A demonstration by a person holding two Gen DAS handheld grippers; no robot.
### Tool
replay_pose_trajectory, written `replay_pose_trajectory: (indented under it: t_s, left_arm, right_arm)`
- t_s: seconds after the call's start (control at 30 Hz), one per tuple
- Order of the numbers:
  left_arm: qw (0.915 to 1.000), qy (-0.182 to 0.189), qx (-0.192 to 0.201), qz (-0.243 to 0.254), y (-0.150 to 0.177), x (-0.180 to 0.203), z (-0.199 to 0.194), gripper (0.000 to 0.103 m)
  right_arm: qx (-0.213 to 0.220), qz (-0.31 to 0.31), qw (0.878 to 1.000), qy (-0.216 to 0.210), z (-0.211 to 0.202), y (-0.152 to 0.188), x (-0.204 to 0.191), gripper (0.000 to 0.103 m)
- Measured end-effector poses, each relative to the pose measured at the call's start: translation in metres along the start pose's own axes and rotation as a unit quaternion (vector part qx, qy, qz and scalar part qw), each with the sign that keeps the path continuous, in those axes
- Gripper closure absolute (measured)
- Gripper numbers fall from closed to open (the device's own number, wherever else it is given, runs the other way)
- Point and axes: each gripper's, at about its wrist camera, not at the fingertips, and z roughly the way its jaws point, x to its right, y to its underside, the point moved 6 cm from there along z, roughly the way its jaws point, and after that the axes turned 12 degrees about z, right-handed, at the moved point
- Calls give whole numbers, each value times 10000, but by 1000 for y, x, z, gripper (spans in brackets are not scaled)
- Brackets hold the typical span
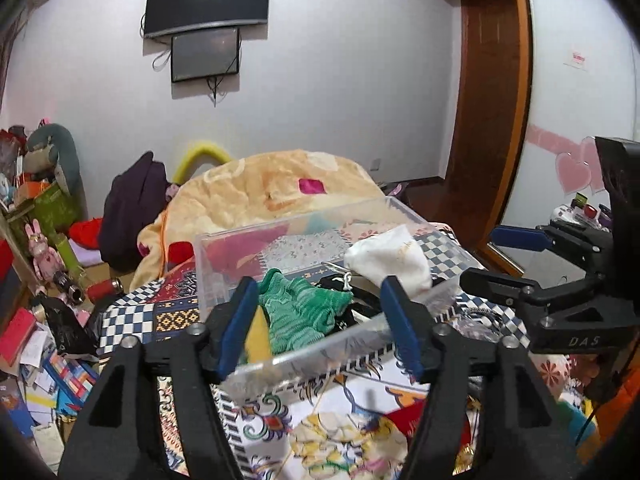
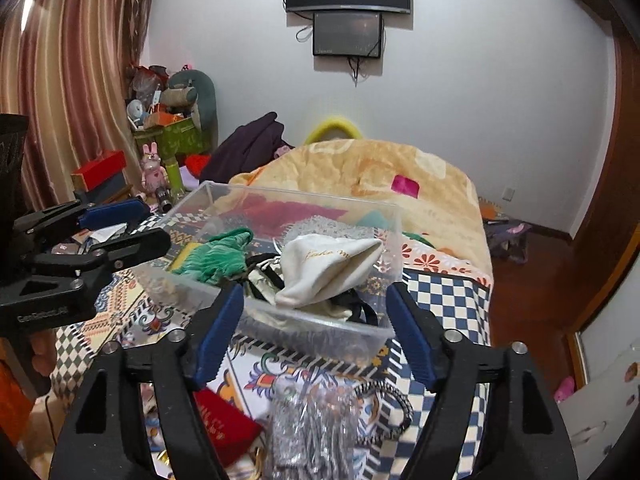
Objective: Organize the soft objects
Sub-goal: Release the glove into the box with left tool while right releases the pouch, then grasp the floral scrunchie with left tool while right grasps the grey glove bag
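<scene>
A clear plastic box (image 1: 224, 252) (image 2: 188, 288) stands on the patterned bedspread. In it lie a green knitted cloth (image 1: 304, 312) (image 2: 224, 252), a white cloth pouch (image 1: 388, 260) (image 2: 320, 272), a yellow piece (image 1: 258, 336) and black straps (image 2: 360, 308). My left gripper (image 1: 320, 320) is open and empty at the box's near rim; it also shows in the right wrist view (image 2: 124, 228). My right gripper (image 2: 316, 328) is open and empty at the box's near wall; it also shows in the left wrist view (image 1: 504, 260). A silver glittery bag (image 2: 308, 428) and a braided band (image 2: 396, 404) lie before the right gripper.
A peach blanket (image 1: 272, 188) (image 2: 384, 176) is heaped behind the box. A red pouch (image 2: 228, 428) lies on the bedspread (image 1: 340, 432). Toys, boxes and papers crowd the floor at left (image 1: 40, 320). A wooden door frame (image 1: 492, 100) stands at right.
</scene>
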Motion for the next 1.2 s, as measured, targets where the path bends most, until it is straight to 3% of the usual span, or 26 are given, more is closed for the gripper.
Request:
replay_pose_trajectory:
  t_s: [0.1,0.43,0.7,0.9,1.1,1.2]
  left_arm:
    - [10000,5,47,-10,6,4,-13,28]
    - [9991,179,-332,-189,47,14,-25,23]
    - [9945,447,-809,-500,87,26,-16,23]
    - [9891,583,-1179,-662,113,36,-2,23]
    - [9857,406,-1396,-847,131,35,4,23]
    - [9859,365,-1325,-952,133,33,1,23]
  right_arm:
    - [40,9,10000,13,-6,5,-2,18]
    - [-314,2,9992,249,-9,45,7,18]
    - [-845,430,9949,350,7,83,24,18]
    - [-968,700,9925,263,9,101,32,19]
    - [-1080,801,9909,39,5,113,30,42]
    - [-1075,824,9908,17,4,114,28,48]
